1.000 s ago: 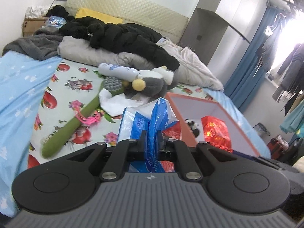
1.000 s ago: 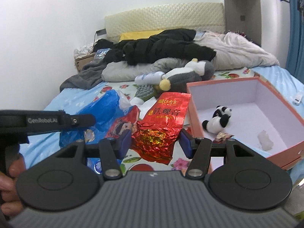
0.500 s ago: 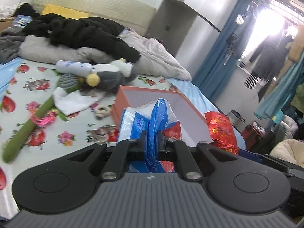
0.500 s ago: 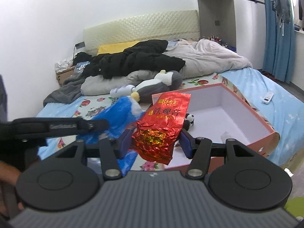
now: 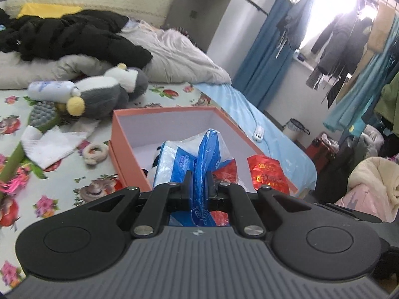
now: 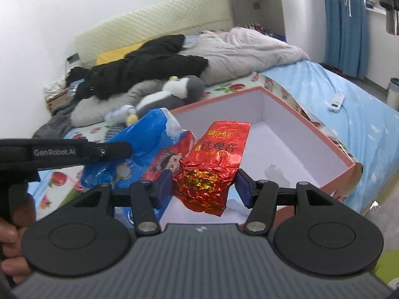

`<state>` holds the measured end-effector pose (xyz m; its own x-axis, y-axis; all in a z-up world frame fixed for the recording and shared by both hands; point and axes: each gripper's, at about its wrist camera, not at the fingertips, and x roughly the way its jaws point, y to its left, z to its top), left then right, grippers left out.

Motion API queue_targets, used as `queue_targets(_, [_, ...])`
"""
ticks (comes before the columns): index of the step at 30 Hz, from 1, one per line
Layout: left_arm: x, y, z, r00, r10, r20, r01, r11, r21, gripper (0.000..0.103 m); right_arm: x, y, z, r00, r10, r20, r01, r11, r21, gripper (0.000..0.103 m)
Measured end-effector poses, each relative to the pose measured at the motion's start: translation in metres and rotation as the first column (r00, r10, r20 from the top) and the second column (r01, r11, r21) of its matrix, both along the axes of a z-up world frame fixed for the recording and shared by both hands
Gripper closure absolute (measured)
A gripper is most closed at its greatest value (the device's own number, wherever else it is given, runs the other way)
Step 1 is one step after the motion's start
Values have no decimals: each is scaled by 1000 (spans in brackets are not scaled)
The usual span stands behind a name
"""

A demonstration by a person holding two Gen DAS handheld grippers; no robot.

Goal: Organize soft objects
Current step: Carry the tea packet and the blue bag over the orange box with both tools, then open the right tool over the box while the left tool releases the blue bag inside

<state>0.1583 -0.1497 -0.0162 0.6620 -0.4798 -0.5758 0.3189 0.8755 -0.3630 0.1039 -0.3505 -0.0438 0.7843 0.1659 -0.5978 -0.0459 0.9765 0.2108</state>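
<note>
right wrist: red foil packet point(image 6: 212, 172) between fingers point(image 6: 165, 185)

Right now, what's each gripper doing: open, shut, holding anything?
Left gripper: shut on the blue plastic bag, above the orange box.
Right gripper: shut on the red foil packet, above the same box.

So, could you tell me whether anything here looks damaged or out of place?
The red foil packet in the right gripper is badly crumpled at its lower end. The blue plastic bag has a small hole. A spray bottle lies among the soft things on the bed.
</note>
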Motion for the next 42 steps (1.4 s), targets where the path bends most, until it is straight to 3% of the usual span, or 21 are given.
queue_targets(16, [127,-59,-56,987,-80,-138,87,995,50,93,90,-39,-53,994,-8,-108,10,1000,19,45])
queue_targets(24, [166,-73,-87,976,-80,-203,97,992,75,93,122,-50,-82,988,-11,-155,17,999,33,45])
queue_targets(28, [174,-76,-96,971,-90,-221,110,991,80,91,125,-52,-88,986,-11,-165,16,999,33,44])
queue_targets(31, [175,-76,-100,965,-101,-241,124,989,83,67,125,-51,-89,985,-5,-175,12,999,39,36])
queue_targets(42, [133,-50,-63,987,-73,-144,88,991,99,66,97,-36,-62,994,11,-108,-9,1000,20,35])
